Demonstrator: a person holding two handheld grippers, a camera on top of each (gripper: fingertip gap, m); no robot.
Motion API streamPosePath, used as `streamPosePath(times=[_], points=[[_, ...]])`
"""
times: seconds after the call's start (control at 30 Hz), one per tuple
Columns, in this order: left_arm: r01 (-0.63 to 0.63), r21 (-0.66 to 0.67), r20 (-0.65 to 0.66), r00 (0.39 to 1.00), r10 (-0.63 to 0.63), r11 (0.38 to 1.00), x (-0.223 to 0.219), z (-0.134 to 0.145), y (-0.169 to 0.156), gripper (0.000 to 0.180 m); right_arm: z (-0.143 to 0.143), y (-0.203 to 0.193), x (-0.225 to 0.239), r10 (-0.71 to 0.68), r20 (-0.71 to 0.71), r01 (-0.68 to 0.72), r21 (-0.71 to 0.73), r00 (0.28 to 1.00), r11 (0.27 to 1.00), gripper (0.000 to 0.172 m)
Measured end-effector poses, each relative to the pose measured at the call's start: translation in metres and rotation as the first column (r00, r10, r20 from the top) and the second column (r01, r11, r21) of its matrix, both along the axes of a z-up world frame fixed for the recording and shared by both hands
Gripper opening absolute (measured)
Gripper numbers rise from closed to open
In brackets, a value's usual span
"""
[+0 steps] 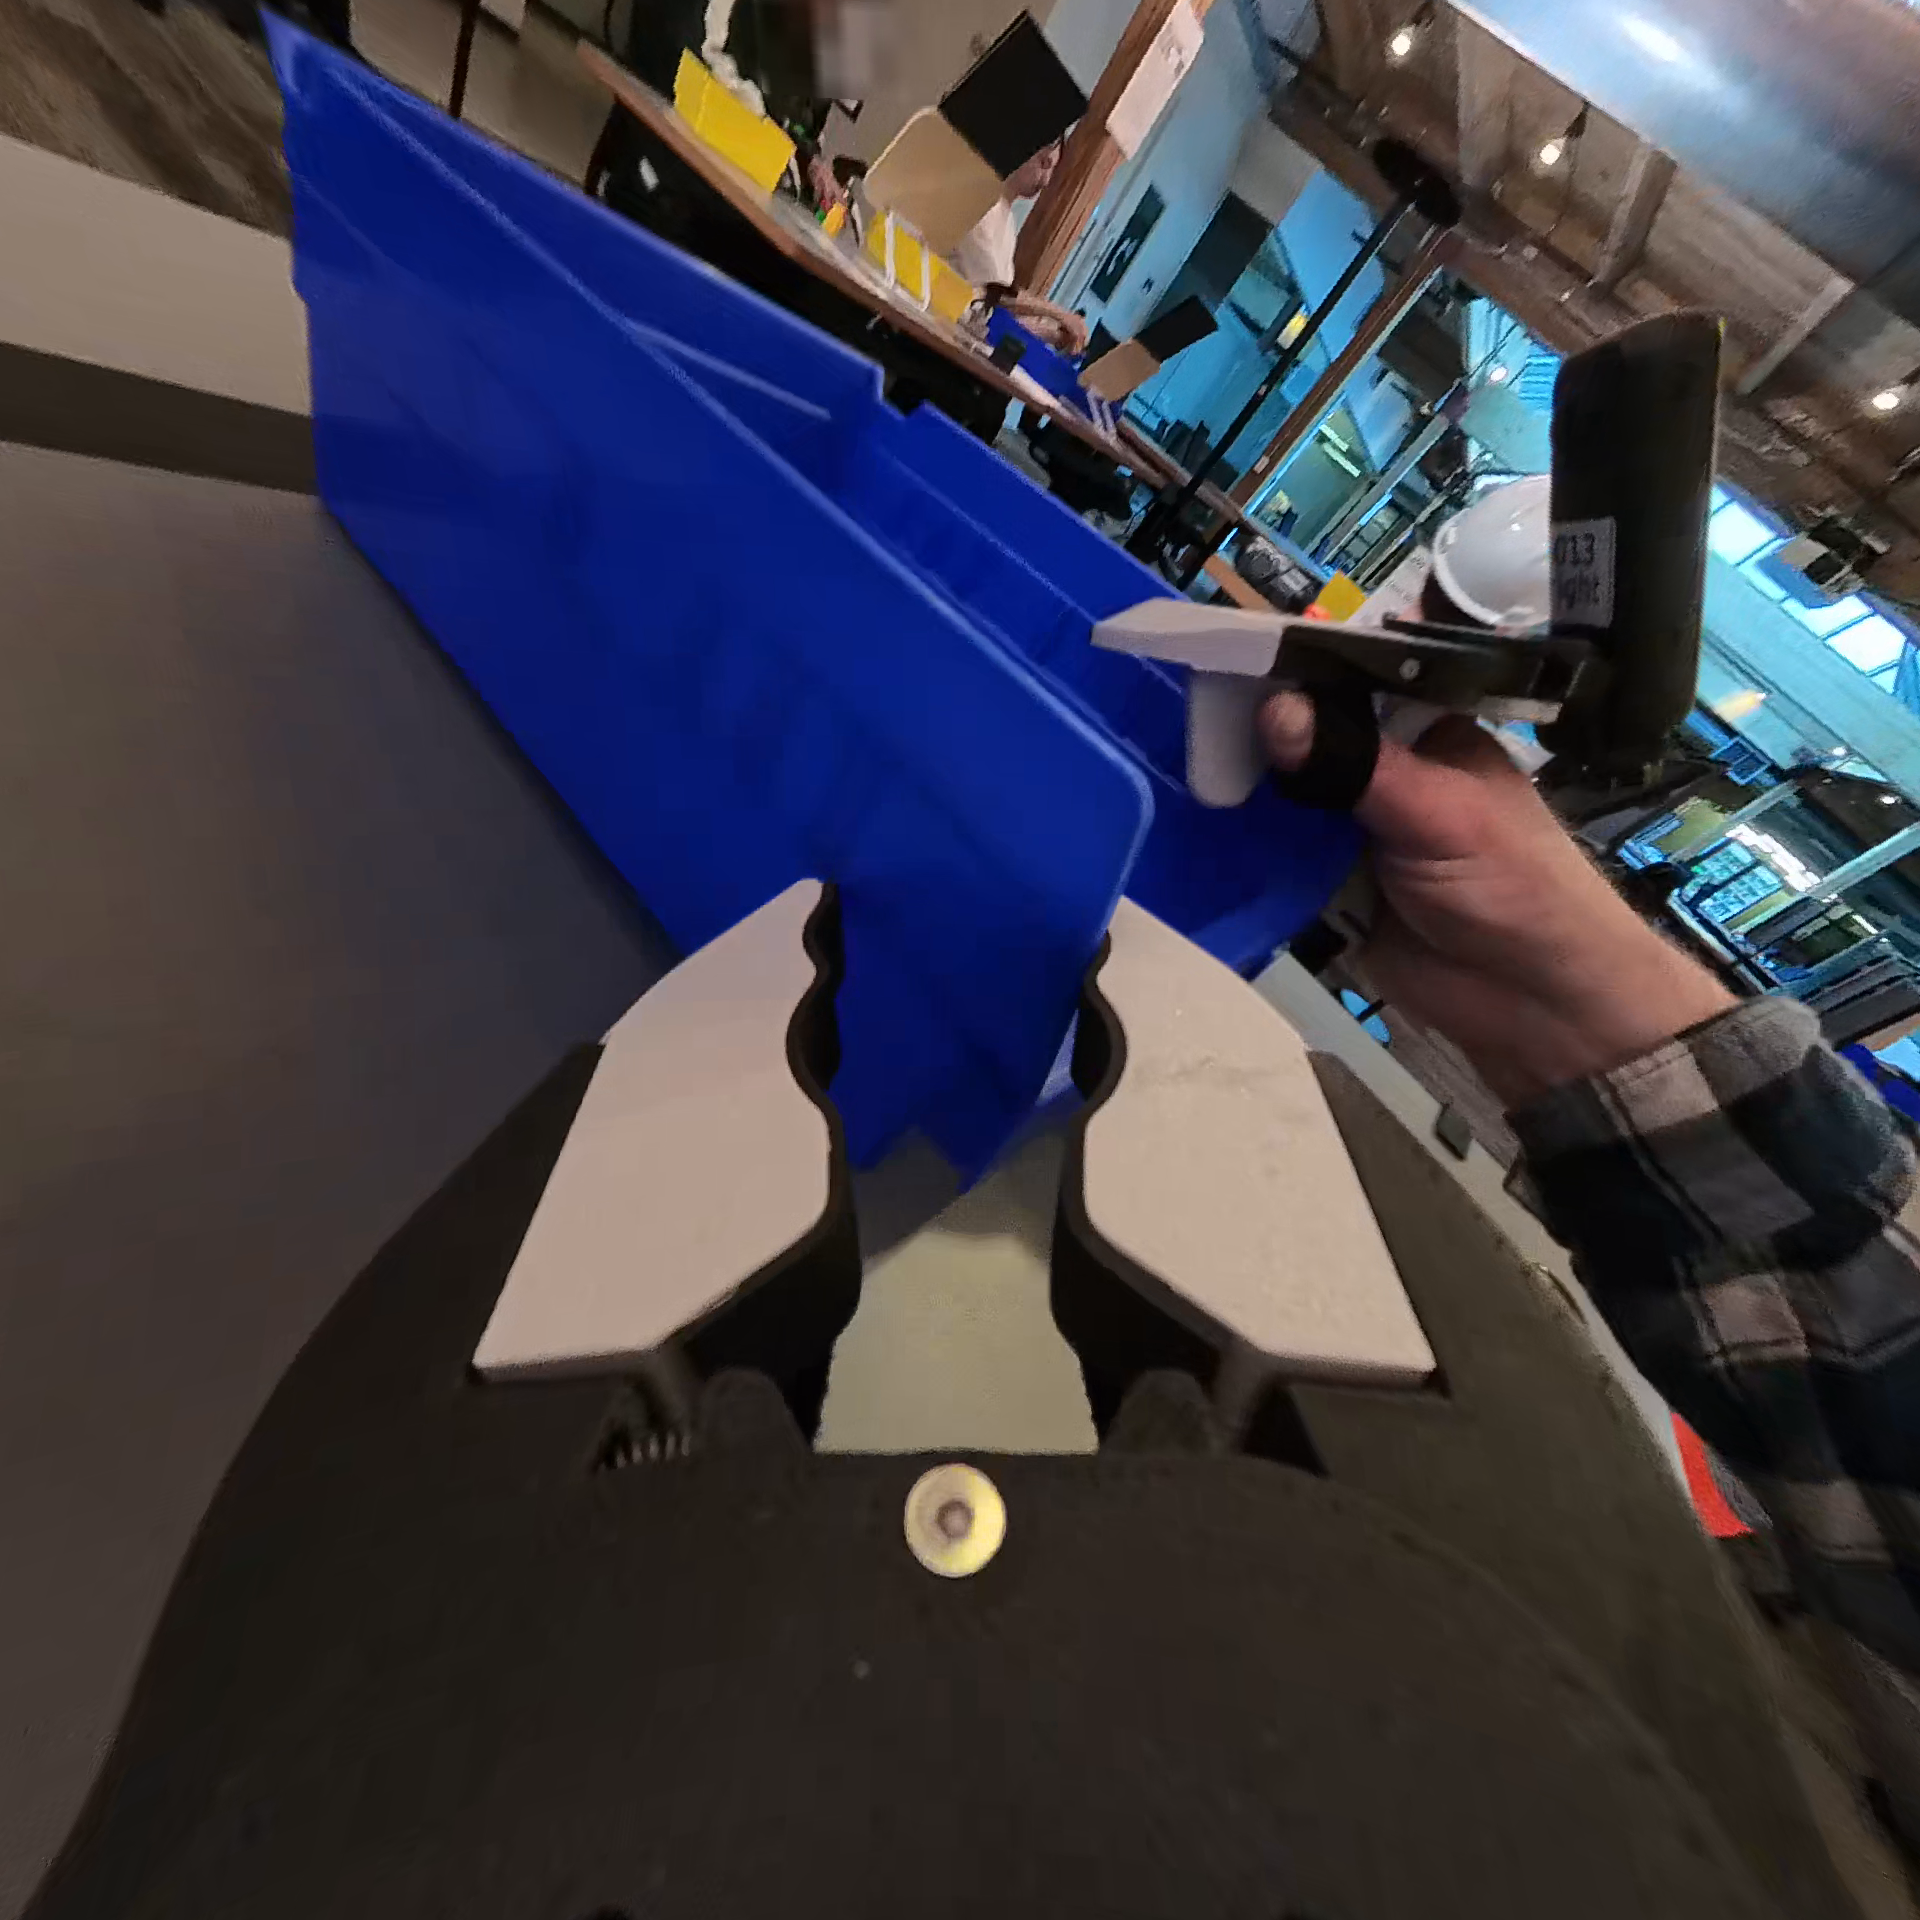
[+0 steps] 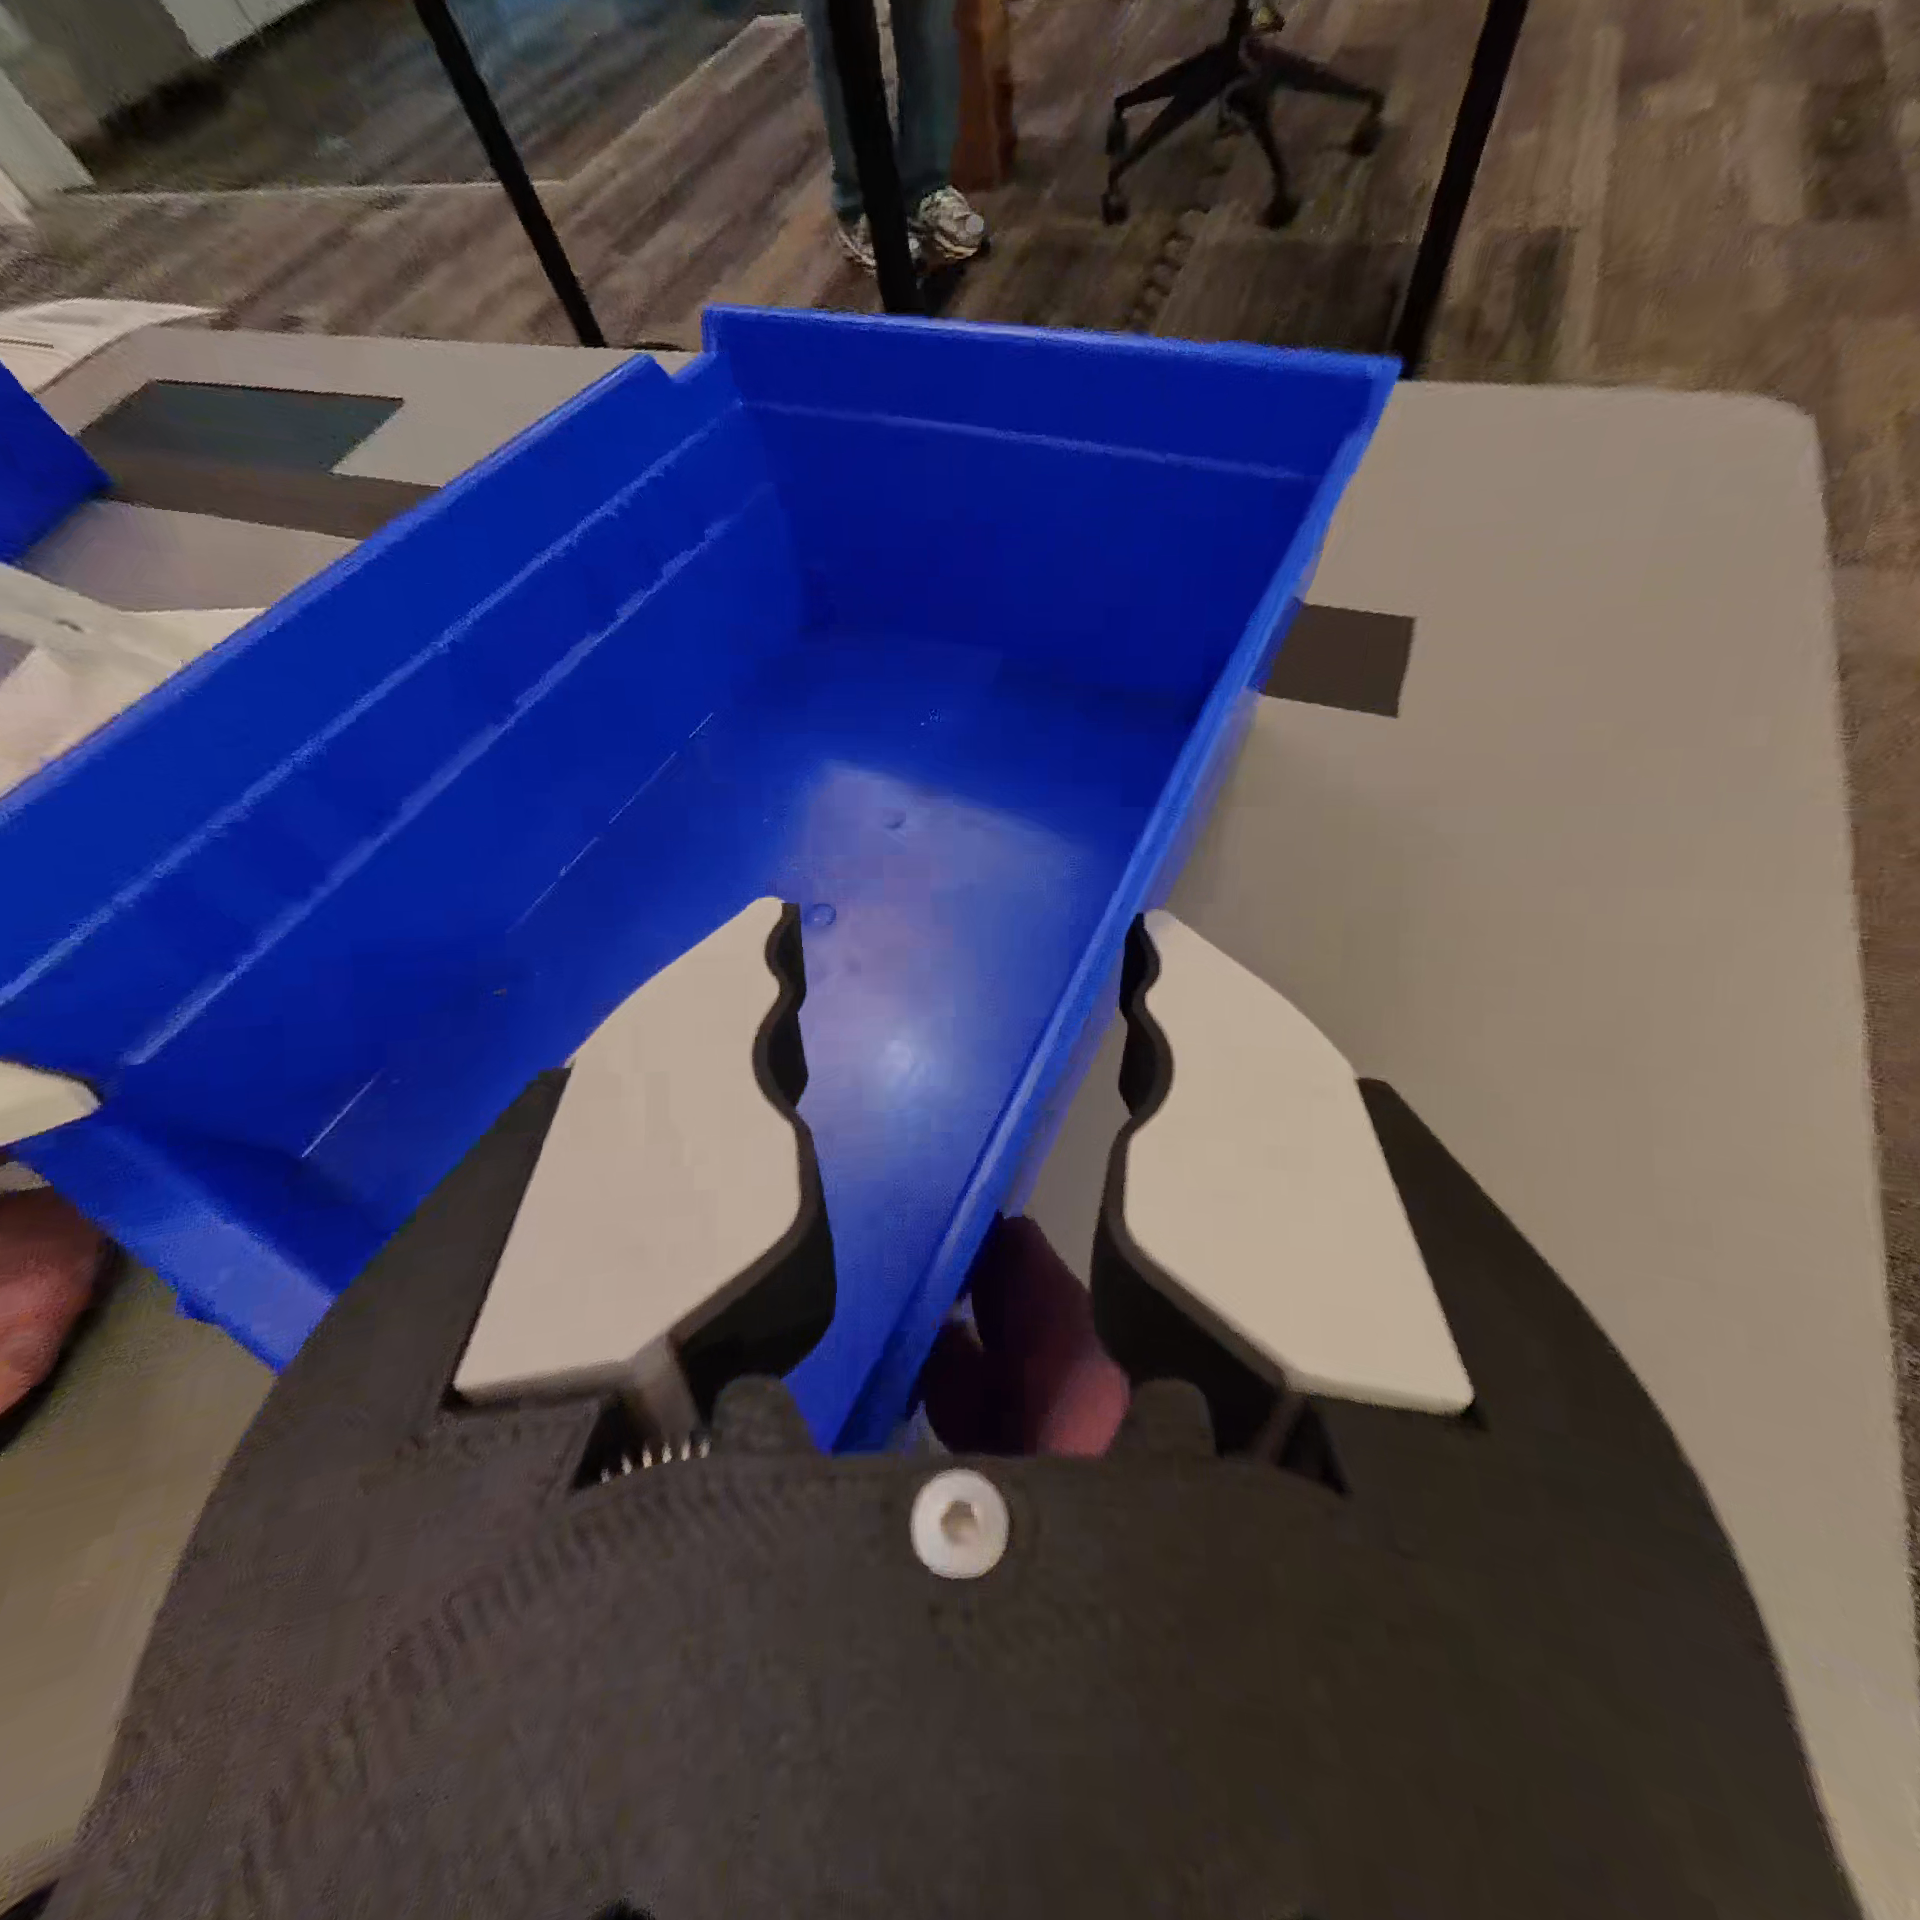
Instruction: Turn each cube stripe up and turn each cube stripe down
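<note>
No cube shows in either view. A blue plastic bin stands on the grey table, and its inside is bare. My right gripper is open and straddles the bin's right wall: one finger is inside the bin, the other outside, and the pads do not press on the wall. The left wrist view shows the right gripper in a hand at the bin's rim. My left gripper is open at the end of the bin's other side wall, with clear gaps beside the pads.
Dark tape strips lie on the table. Another blue object and white sheets sit at the left. Past the table's far edge are black legs, a standing person's legs and an office chair.
</note>
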State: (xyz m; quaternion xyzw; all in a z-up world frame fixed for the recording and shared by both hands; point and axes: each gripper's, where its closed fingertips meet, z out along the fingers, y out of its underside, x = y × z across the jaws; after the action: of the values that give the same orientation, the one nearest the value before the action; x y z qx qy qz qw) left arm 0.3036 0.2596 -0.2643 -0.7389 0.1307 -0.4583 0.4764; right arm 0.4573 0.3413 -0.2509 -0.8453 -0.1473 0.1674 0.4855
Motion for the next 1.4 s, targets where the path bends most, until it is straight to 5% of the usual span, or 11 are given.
streamPosePath(times=[0.13,0.3,0.47,0.6,0.73,0.87,1.1,1.3,1.4], points=[[0.016,-0.13,-0.014,1.0,-0.018,0.991,0.003,-0.017,0.021,0.048,-0.016,0.025,0.001,0.015,0.076,-0.014,-0.016,0.997,1.0,0.056],[0.134,-0.166,-0.017,0.99,-0.139,0.977,0.008,-0.017,0.022,0.049,-0.011,0.041,0.006,0.033,0.011,-0.032,-0.042,0.999,0.999,0.065],[0.238,-0.109,-0.006,0.971,-0.24,0.965,-0.005,-0.001,-0.02,0.049,0.033,0.017,0.022,-0.053,0.173,0.028,0.14,0.984,0.99,0.076],[0.308,0.063,-0.03,0.951,-0.307,0.949,-0.029,0.033,-0.08,0.045,0.094,-0.049,-0.016,-0.003,0.256,-0.095,0.372,0.967,0.923,0.07],[0.257,0.318,-0.215,0.957,-0.195,0.912,-0.084,0.062,-0.118,0.035,0.136,-0.119,-0.08,0.086,0.235,-0.201,0.521,0.968,0.83,0.061],[0.161,0.455,-0.307,0.952,-0.016,0.876,-0.161,0.09,-0.125,0.01,0.147,-0.168,-0.154,0.315,0.056,-0.303,0.474,0.948,0.827,0.0],[-0.049,0.468,-0.489,0.817,0.305,0.882,-0.319,0.094,-0.105,0.0,0.128,-0.182,-0.266,0.424,0.098,-0.42,0.451,0.901,0.788,0.005],[-0.245,0.461,-0.584,0.64,0.499,0.853,-0.44,0.081,-0.094,0.054,0.093,-0.177,-0.347,0.455,0.173,-0.484,0.407,0.874,0.775,0.012],[-0.305,0.415,-0.669,0.537,0.514,0.857,-0.485,0.064,-0.092,0.061,0.072,-0.173,-0.373,0.467,0.197,-0.506,0.379,0.862,0.775,0.013]])
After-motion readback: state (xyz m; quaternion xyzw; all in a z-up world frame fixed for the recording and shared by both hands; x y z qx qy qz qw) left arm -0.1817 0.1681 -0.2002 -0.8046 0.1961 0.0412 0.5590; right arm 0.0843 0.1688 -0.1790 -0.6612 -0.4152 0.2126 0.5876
